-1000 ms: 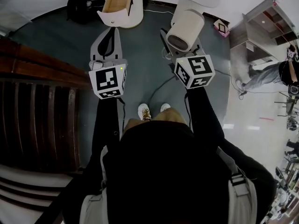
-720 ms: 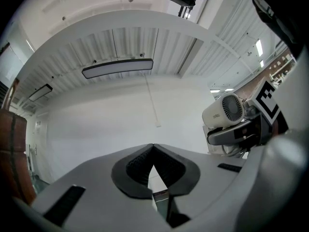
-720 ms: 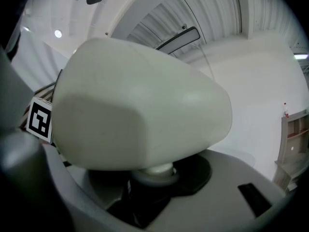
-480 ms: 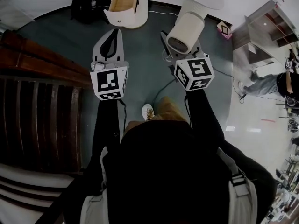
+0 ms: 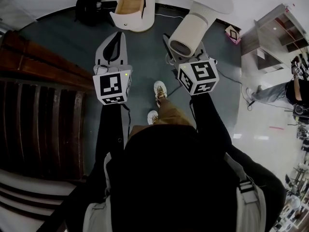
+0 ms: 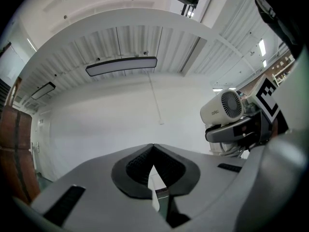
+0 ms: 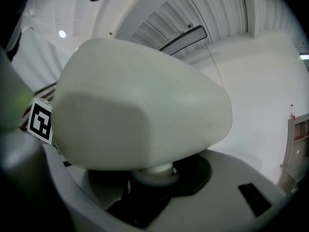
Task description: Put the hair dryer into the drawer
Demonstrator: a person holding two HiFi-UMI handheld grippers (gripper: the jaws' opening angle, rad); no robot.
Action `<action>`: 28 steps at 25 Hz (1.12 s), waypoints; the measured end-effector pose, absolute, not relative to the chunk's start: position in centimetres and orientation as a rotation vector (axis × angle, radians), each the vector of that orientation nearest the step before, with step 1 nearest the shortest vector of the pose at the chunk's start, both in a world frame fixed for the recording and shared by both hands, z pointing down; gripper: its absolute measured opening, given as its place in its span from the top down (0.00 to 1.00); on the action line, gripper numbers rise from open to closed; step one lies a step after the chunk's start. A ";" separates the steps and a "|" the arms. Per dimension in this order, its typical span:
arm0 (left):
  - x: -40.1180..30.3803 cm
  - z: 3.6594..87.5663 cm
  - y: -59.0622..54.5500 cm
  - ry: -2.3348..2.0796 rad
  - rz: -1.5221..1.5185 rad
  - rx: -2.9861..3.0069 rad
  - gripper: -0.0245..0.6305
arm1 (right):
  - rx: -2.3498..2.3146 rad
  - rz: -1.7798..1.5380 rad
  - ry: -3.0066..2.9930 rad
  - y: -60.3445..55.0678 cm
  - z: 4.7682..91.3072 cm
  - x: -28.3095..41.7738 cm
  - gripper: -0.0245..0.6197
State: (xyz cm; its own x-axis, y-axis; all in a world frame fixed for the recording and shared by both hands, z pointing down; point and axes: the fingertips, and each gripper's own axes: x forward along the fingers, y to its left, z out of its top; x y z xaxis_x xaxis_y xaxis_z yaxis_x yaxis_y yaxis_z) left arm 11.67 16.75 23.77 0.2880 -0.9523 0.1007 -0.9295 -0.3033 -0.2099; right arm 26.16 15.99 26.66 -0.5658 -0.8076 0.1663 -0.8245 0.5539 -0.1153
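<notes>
hair dryer (image 7: 140, 105): cream, its handle clamped in my right claw, held above the dark floor (image 5: 145, 57).
right claw (image 7: 149, 178): closed on that handle.
left claw (image 6: 153, 148): jaws together, nothing between them, alongside the dryer.
drawer (image 5: 129, 5): open ahead, wooden inside, well apart from the dryer.

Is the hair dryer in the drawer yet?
No, the right gripper holds the hair dryer by its handle, short of the open drawer.
</notes>
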 end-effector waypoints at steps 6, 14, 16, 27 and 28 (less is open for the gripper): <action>11.2 25.0 14.5 1.797 -0.341 -2.423 0.94 | 1.362 0.288 -2.702 13.4 28.0 24.9 0.65; 10.7 26.6 6.9 1.831 -0.386 -2.396 0.94 | 1.281 0.325 -2.733 5.1 29.9 23.1 0.65; 10.5 27.1 4.6 1.846 -0.398 -2.384 0.94 | 1.253 0.336 -2.738 2.5 30.6 22.7 0.65; 9.9 30.1 -5.4 1.939 -0.434 -2.316 0.94 | 1.058 0.345 -2.776 -7.0 34.3 20.9 0.65; 9.9 30.1 -5.8 1.942 -0.431 -2.311 0.94 | 1.047 0.346 -2.779 -7.5 34.5 20.8 0.65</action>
